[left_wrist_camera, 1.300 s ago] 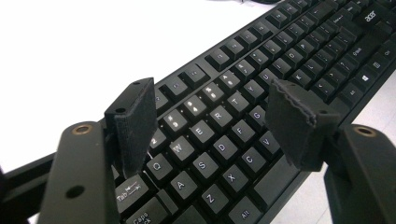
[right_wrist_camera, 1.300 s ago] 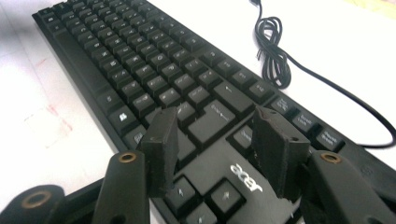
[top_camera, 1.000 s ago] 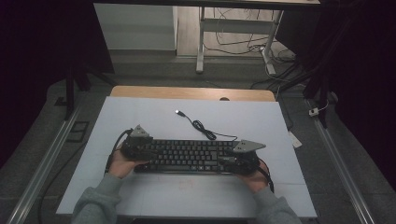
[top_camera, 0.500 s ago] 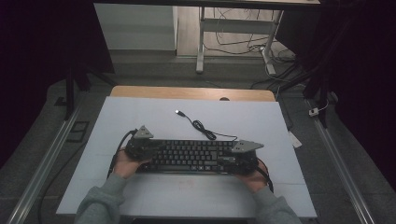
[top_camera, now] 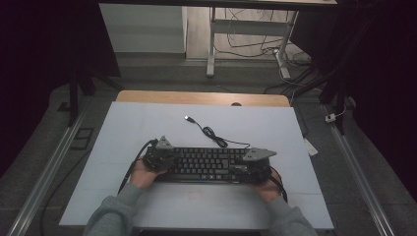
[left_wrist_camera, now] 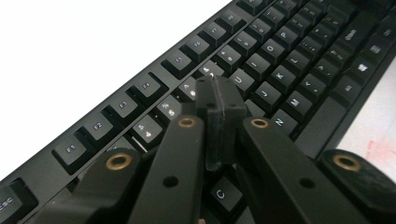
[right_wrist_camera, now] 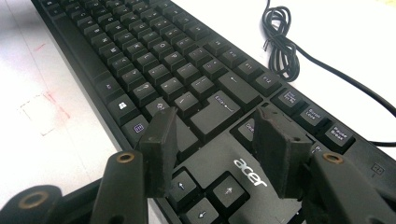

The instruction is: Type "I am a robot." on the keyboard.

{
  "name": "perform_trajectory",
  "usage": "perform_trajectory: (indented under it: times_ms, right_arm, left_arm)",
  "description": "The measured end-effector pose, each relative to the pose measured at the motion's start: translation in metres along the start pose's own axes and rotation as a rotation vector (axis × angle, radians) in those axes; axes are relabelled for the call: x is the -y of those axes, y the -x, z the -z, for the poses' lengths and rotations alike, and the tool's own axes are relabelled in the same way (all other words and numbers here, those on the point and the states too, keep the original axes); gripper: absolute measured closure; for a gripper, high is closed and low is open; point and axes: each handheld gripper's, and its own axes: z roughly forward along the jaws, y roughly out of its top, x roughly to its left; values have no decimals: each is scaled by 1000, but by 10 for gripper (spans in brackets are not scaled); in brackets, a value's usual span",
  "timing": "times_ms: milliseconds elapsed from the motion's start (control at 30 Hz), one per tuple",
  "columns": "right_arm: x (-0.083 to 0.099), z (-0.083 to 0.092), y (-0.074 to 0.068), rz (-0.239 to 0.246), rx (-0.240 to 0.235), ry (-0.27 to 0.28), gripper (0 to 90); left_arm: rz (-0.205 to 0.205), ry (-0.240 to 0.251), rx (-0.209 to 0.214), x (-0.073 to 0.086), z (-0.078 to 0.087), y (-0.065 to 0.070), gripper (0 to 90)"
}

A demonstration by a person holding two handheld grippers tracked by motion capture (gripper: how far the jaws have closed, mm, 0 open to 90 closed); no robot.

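Observation:
A black keyboard (top_camera: 206, 164) lies across the near middle of the white table (top_camera: 147, 123). My left gripper (top_camera: 164, 160) hovers over its left end. In the left gripper view the left gripper (left_wrist_camera: 219, 93) has its two pads pressed together above the keyboard's (left_wrist_camera: 280, 60) letter keys; the jaws have just been closing, with nothing between them. My right gripper (top_camera: 248, 167) is over the right end. In the right gripper view the right gripper (right_wrist_camera: 219, 126) stands open above the keyboard (right_wrist_camera: 154, 60), its fingertips (right_wrist_camera: 161, 135) flanking the keys near Enter without gripping anything.
The keyboard's black cable (top_camera: 211, 132) coils behind it and ends in a USB plug (top_camera: 188, 118); the cable coil (right_wrist_camera: 280, 42) lies just past the function keys. A wooden strip (top_camera: 196, 97) edges the table's far side. Faint red marks (right_wrist_camera: 42, 105) stain the mat.
My left hand has slid right and a little down, onto the keyboard's left end. The right hand and the keyboard have kept still.

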Motion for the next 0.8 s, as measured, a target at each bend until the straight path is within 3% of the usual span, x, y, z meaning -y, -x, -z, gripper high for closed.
perform_trajectory:
  times_ms: [800]
  right_arm:
    - [0, 0, 0, 1, 2, -5, 502]
  left_arm:
    - [-2, -22, -19, 1, -13, 0, 888]
